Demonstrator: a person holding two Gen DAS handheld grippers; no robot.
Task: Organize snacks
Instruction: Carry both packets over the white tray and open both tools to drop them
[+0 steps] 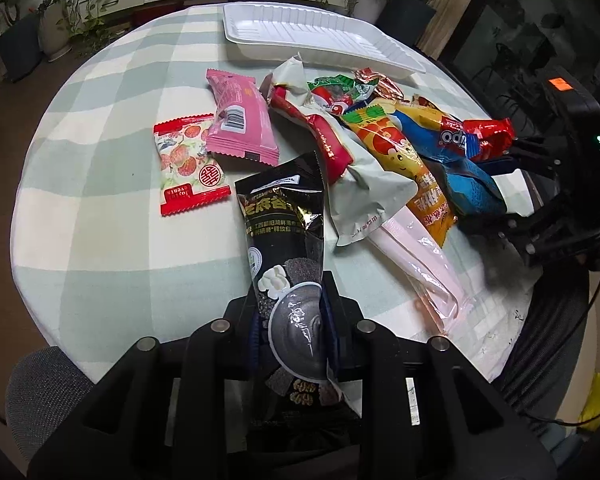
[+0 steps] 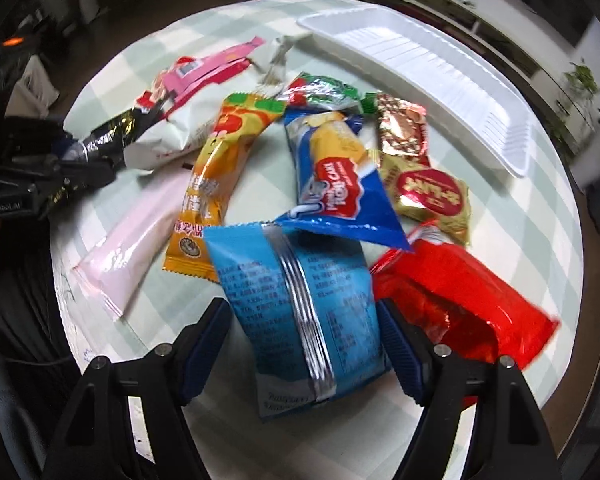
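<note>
One white tray (image 1: 320, 36) lay at the far side of the counter (image 1: 100, 240), and about a dozen snack packets lay heaped before it. The left tool (image 1: 292, 320) was pinching one black packet (image 1: 284, 240), which stuck out forward past its pads. The right tool (image 2: 304, 320) pointed steeply down with its pads spread either side of one light-blue packet (image 2: 300, 300); I cannot tell whether they pressed it.

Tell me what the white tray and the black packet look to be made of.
White tray: likely thin moulded plastic, matte, with ribbed floor and a rolled rim. Black packet: glossy plastic or foil film, judging by bright glare and creases.
</note>
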